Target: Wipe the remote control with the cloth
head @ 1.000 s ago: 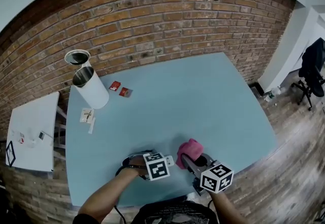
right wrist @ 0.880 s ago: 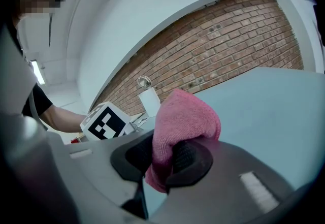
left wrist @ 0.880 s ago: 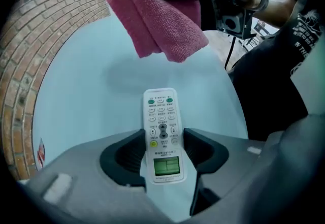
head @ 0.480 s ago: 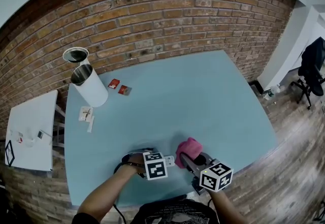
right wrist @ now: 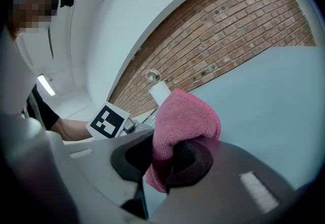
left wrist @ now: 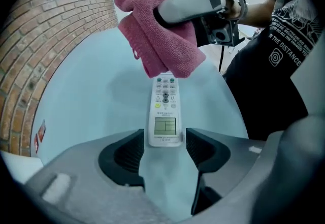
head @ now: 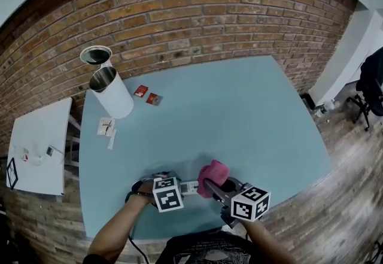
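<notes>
Remote control (left wrist: pixel 165 111) lies flat on the blue table (head: pixel 239 113), near its front edge. The right gripper (right wrist: pixel 165 159) clamps the pink cloth (left wrist: pixel 162 40), which hangs over the remote's far end. The left gripper (left wrist: pixel 163 149), its jaws just opening, straddles the near end without pressing. Most of the wiping looks undone, I'd say.

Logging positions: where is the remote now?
Head view, near table edge: remote has one end between the left gripper's jaws, which have just been opening; pink cloth at the other end.

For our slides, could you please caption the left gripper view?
Left tool, jaws just opening, straddles one end of the remote; right tool holds the pink cloth over the other.
</notes>
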Tool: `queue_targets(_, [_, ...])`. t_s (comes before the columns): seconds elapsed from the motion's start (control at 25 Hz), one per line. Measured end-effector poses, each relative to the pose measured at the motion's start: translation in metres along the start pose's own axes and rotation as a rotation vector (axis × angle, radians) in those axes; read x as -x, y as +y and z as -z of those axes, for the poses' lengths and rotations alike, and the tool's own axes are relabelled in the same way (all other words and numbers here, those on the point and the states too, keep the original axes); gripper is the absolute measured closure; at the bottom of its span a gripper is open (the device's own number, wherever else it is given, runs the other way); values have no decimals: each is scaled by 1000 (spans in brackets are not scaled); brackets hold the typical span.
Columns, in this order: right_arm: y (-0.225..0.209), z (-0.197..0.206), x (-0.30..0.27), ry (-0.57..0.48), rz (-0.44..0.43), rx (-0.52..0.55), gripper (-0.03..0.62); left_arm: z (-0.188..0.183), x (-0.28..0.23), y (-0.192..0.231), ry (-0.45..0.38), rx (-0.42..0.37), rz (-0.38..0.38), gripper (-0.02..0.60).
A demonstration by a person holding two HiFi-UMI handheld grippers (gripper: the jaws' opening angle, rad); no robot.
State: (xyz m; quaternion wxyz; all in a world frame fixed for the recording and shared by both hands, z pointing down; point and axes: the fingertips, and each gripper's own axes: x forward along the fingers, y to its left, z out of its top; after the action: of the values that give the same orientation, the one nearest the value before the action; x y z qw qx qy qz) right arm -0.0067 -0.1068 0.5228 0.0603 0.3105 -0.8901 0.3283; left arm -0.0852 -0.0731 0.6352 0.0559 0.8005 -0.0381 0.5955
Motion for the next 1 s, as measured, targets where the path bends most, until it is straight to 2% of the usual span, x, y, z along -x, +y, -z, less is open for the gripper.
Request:
queue_targets(0.24, [29, 5, -47, 50, -76, -45, 531, 12, -4, -1, -34, 28, -29, 313])
queue_targets(0.52, [38, 22, -80, 87, -67, -74, 531, 9, -4, 2, -61, 29, -31, 313])
queue_targets(0.72, [31, 36, -84, 106, -53, -96, 531, 7, -6, 1, -42, 10, -22, 314])
queue_targets(1.0, [24, 41, -78, 96, -62, -112, 531, 10, -11, -1, 25, 12, 24, 336])
